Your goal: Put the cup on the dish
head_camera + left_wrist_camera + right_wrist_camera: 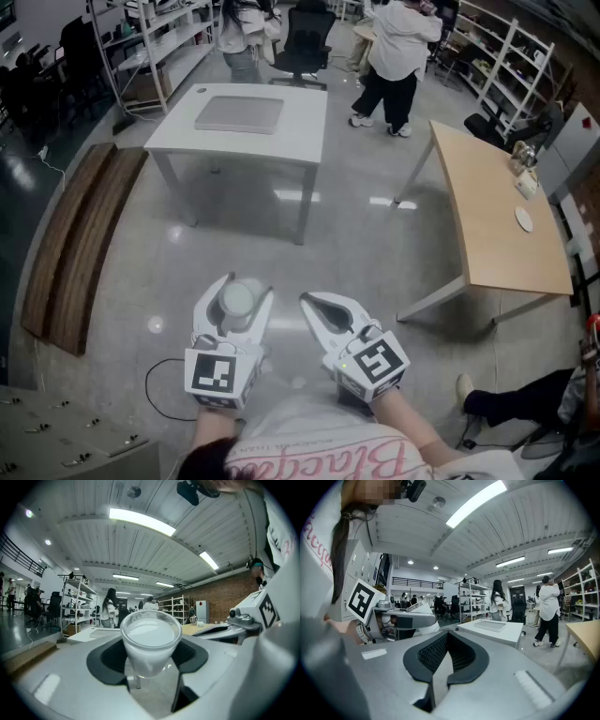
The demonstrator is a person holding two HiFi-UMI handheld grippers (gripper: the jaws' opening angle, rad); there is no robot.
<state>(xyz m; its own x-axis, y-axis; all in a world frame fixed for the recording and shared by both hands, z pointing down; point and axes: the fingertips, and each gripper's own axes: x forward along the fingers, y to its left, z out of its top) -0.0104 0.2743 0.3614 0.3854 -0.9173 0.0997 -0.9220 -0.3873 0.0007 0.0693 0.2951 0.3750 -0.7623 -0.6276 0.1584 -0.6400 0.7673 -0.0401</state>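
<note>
- Cup (238,302) position: held upright in the left claw (246,284), over bare floor, well apart from the wooden desk (487,202) at the right.
- Left claw state: jaws spread wide, pads pressing the cup wall on both sides below the rim.
- Right claw (446,654) state: jaws closed together, nothing between them.
- Handling: the cup looks like thin translucent plastic, so it is probably light and easily squashed. Its smooth tapered wall may slip. Grip at mid-wall, firmly without crushing, and keep it upright.
- Head view only: the dish (524,220), taken to be the small pale disc on the desk. It is too small to confirm.
- Left gripper view only: pad contact on the cup and its open mouth. Whether it holds any contents cannot be told.
- Right gripper view only: the meeting of the right jaws.
</note>
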